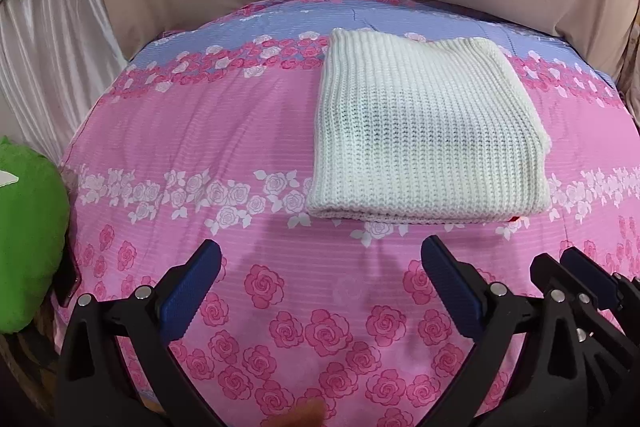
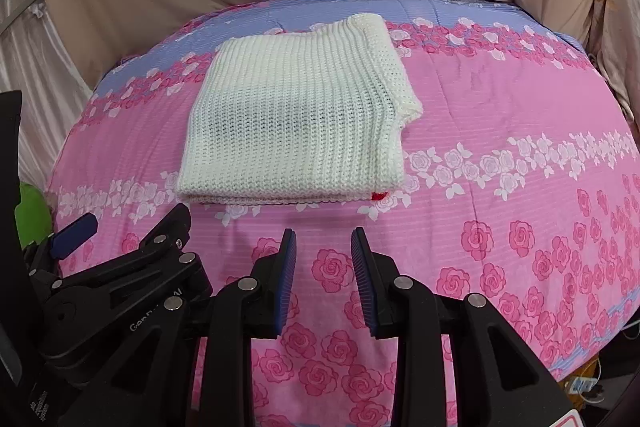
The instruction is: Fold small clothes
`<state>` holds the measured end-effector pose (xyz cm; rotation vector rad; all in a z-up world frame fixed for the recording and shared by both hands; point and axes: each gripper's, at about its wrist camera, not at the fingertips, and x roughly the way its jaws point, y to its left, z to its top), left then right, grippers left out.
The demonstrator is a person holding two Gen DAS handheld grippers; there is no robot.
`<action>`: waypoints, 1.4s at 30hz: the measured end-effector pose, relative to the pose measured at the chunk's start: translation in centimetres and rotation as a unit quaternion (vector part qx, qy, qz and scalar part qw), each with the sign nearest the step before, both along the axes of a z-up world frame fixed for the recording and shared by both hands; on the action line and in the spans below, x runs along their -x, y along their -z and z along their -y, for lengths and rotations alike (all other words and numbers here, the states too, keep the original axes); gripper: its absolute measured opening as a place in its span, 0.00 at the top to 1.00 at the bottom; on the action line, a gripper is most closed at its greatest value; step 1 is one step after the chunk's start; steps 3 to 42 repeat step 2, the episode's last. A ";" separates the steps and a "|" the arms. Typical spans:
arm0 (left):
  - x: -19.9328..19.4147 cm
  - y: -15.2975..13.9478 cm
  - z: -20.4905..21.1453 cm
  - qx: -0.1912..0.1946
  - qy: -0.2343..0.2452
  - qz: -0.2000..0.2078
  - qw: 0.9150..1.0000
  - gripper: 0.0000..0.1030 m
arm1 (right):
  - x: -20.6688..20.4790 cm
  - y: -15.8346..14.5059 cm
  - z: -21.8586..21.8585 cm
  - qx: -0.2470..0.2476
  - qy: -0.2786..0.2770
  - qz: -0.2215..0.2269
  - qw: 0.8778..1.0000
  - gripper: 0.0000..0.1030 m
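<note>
- Cream-white rib-knit garment [image 1: 428, 135], folded into a thick, roughly rectangular stack, lies flat on the pink and lilac rose-print quilt [image 1: 240, 155], beyond both tools and touching neither.
- Left gripper [image 1: 320, 291]: blue-padded jaws spread wide, nothing between them, only quilt below.
- Right gripper [image 2: 323, 279]: jaws parted by a narrow gap, also empty; it sits just beside the left gripper.
- Orientation: the folded edge faces the cameras; the looser, uneven edge lies at the far side. The ribs run from near edge to far edge. The long axis appears to run near-to-far, though the wide-angle lens makes this uncertain.
- A small red tag [image 2: 379, 195] shows at the near right corner.
- Risk, judged: a pinch taking only the top layer would peel the stack open, since the knit is loose and stretchy.
- Risk, judged: pads dragging across the ribs could snag yarn or shift the layers out of line.
- Risk, judged: the soft quilt may bunch up and be caught along with the garment.
</note>
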<state>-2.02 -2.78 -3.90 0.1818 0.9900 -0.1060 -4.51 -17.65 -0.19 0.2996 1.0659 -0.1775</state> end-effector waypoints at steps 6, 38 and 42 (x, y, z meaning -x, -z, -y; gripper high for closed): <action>0.0 0.1 0.0 -0.001 -0.001 -0.002 1.000 0.05 | 0.0 0.1 0.0 0.000 0.000 -0.001 1.000 0.71; 0.0 0.1 0.0 -0.001 -0.001 -0.002 1.000 0.05 | 0.0 0.1 0.0 0.000 0.000 -0.001 1.000 0.71; 0.0 0.1 0.0 -0.001 -0.001 -0.002 1.000 0.05 | 0.0 0.1 0.0 0.000 0.000 -0.001 1.000 0.71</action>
